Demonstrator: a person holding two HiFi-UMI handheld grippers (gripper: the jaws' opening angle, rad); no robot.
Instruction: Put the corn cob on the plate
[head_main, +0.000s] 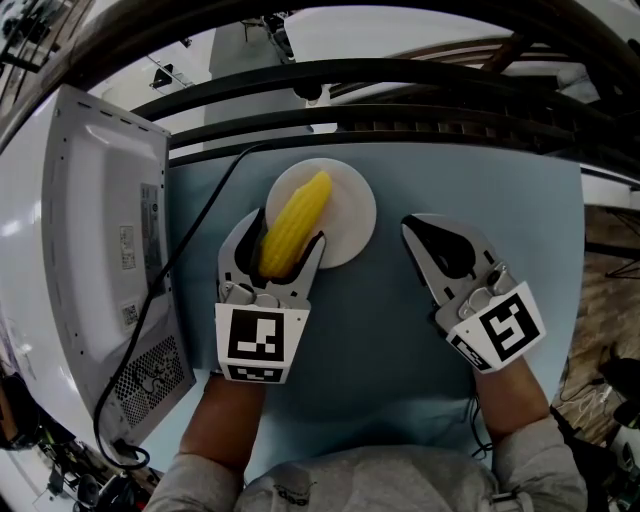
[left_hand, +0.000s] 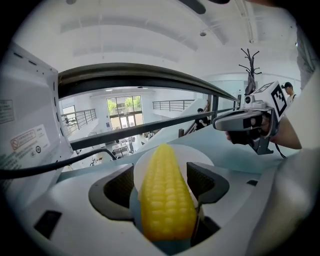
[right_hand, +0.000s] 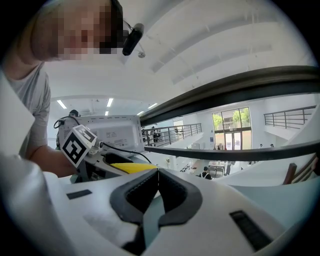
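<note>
A yellow corn cob (head_main: 293, 224) lies aslant with its far end on the white plate (head_main: 350, 205); its near end reaches back between my left gripper's jaws. The left gripper (head_main: 290, 238) is open, the black pads standing at either side of the cob (left_hand: 165, 200), with a gap showing at the left pad. In the left gripper view the plate (left_hand: 200, 156) shows behind the cob. My right gripper (head_main: 432, 238) rests to the right of the plate, shut with nothing in it; its pads meet (right_hand: 158, 174).
A white microwave (head_main: 80, 250) stands at the left, its back toward me, and a black cable (head_main: 195, 235) runs from it across the pale blue table (head_main: 400, 350). Dark rails (head_main: 400, 85) cross behind the table's far edge.
</note>
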